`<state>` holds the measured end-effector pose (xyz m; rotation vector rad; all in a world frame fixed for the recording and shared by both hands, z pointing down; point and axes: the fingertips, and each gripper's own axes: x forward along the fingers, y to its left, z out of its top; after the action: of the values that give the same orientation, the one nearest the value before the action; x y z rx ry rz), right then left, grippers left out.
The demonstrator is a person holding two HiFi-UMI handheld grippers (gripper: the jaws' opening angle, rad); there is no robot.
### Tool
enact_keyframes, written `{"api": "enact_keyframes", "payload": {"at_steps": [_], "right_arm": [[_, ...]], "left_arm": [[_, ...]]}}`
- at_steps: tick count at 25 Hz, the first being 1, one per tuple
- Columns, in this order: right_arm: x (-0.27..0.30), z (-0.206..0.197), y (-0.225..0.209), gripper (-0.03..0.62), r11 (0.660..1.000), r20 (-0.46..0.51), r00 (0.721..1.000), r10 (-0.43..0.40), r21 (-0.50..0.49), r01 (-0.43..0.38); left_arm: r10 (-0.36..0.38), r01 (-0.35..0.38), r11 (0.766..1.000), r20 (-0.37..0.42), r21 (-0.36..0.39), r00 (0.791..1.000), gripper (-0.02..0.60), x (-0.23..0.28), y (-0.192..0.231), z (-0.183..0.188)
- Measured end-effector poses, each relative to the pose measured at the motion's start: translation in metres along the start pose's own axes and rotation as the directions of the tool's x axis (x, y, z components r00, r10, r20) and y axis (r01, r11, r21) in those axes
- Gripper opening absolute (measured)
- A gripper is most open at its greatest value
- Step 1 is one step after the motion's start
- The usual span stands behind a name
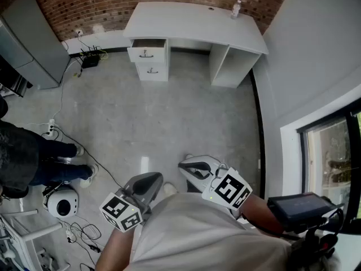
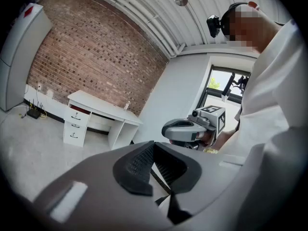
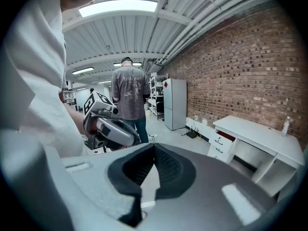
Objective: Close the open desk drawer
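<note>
A white desk (image 1: 197,24) stands against the brick wall at the far side of the room. The top drawer (image 1: 148,51) of its left drawer stack is pulled out a little, and the drawer (image 1: 152,70) below it is closed. The open drawer also shows in the left gripper view (image 2: 78,110) and the right gripper view (image 3: 225,137). My left gripper (image 1: 144,188) and right gripper (image 1: 194,168) are held close to my chest, far from the desk. Both are shut with nothing between the jaws (image 2: 154,144) (image 3: 154,147).
A person (image 1: 34,157) stands at the left, near floor cables and a round white device (image 1: 62,203). A grey cabinet (image 1: 34,38) is in the far left corner, with a router (image 1: 90,58) beside it. A bottle (image 1: 236,8) stands on the desk. A wall and window (image 1: 330,151) run along the right.
</note>
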<state>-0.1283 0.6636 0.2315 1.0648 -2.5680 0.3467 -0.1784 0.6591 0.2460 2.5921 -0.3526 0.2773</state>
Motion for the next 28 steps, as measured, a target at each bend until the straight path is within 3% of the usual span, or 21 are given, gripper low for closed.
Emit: {"api": "enact_keyframes", "payload": {"at_steps": [10,15,22,28], "right_arm": [[0.002,0.003,0.003,0.003,0.999,-0.033,0.999,-0.017,-0.049,0.016],[0.002,0.001,-0.004,0.003,0.999,-0.016,0.999,-0.033,0.003,0.033],[0.008,0.021,-0.117,0.029,0.999,0.078,0.997,-0.004,0.034,0.001],[0.011,0.035,-0.2,0.041,1.0,0.074,0.997,-0.007,0.017,0.006]], "left_arm": [[-0.016,0.016,0.999,-0.017,-0.047,1.0,0.003,-0.004,0.004,-0.014],[-0.03,0.029,0.998,-0.016,-0.051,0.999,0.003,0.001,0.006,-0.012],[0.008,-0.012,0.998,-0.057,-0.056,0.998,0.003,0.086,0.055,0.031],[0.049,-0.053,0.994,-0.035,-0.096,0.998,0.008,0.141,0.108,0.077]]}}
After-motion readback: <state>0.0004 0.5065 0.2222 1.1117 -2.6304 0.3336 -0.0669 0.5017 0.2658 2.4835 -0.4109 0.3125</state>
